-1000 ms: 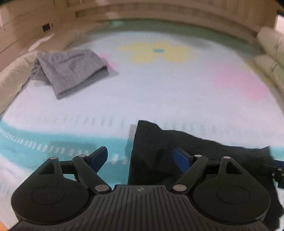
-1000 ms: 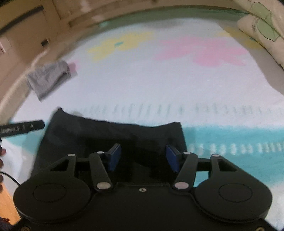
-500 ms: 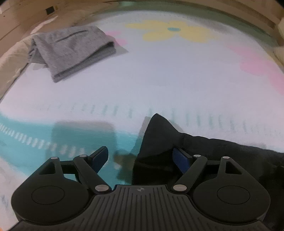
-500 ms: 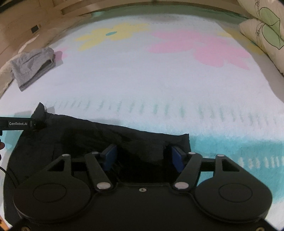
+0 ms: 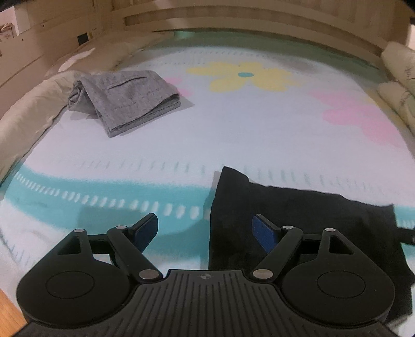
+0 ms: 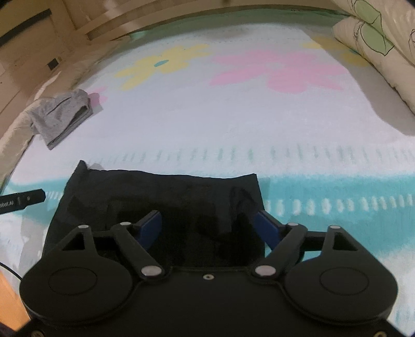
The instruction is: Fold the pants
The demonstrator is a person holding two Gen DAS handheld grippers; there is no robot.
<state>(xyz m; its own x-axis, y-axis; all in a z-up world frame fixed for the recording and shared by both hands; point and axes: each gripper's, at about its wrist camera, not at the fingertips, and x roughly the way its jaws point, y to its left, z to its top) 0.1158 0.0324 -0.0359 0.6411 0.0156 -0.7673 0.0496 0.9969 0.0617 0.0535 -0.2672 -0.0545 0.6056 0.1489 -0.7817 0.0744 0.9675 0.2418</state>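
Observation:
Black pants (image 5: 298, 223) lie folded into a flat rectangle on the flowered blanket (image 5: 233, 134); they also show in the right wrist view (image 6: 166, 204). My left gripper (image 5: 206, 229) is open and empty, just above the pants' left edge. My right gripper (image 6: 210, 226) is open and empty, low over the pants' right half. The left gripper's finger (image 6: 23, 201) shows at the left edge of the right wrist view.
Grey folded pants (image 5: 124, 97) lie at the far left of the bed, also in the right wrist view (image 6: 61, 115). Pillows (image 6: 376, 44) are stacked at the right. A cream duvet (image 5: 23, 116) runs along the left edge. A wooden headboard (image 5: 233, 23) stands behind.
Both grippers have pulled back and lifted a little from the black pants. The raised left corner has settled flat. The right gripper's jaws have opened wider.

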